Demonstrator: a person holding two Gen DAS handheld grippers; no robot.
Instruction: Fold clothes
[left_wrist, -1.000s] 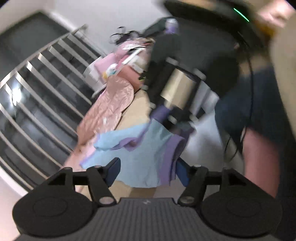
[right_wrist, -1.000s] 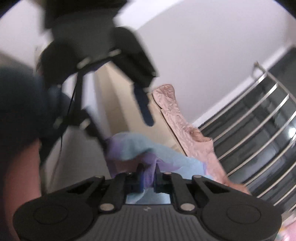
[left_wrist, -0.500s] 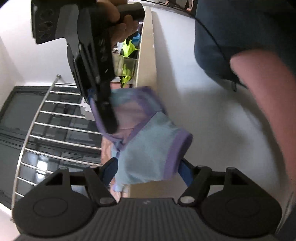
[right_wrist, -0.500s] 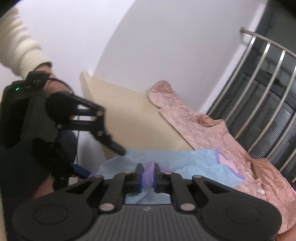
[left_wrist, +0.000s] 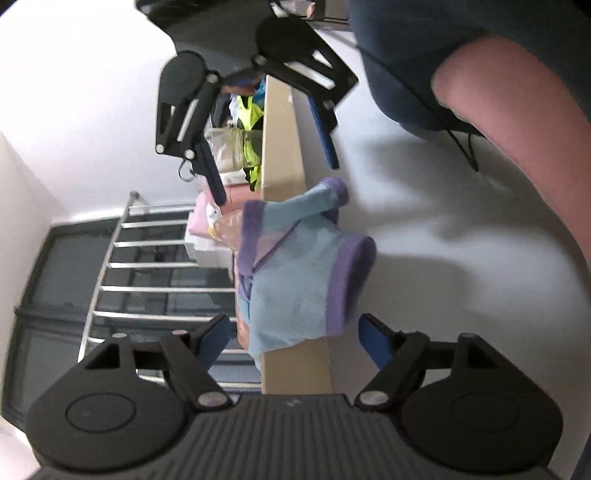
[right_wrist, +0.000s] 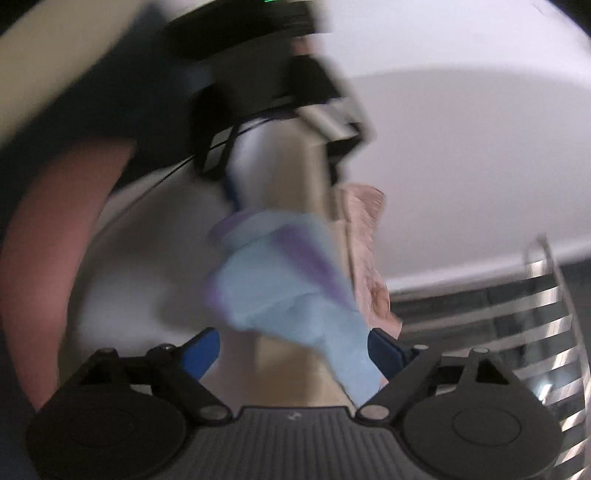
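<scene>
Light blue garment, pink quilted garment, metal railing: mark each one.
light blue garment (left_wrist: 295, 295), left wrist view, on its blue body panel.
pink quilted garment (right_wrist: 364, 236), right wrist view, on its upper part.
metal railing (left_wrist: 155, 266), left wrist view, on one bar.

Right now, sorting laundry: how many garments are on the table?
2: a blue-and-purple top draped over the table edge, and a pink quilted garment beyond it. Others may be hidden.

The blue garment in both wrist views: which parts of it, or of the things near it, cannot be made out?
- Right wrist view: motion blur smears the blue garment, so its folds are unclear.
- Left wrist view: the garment hides the table surface beneath.
- Left wrist view: the pile behind the right gripper is too small to identify.
</scene>
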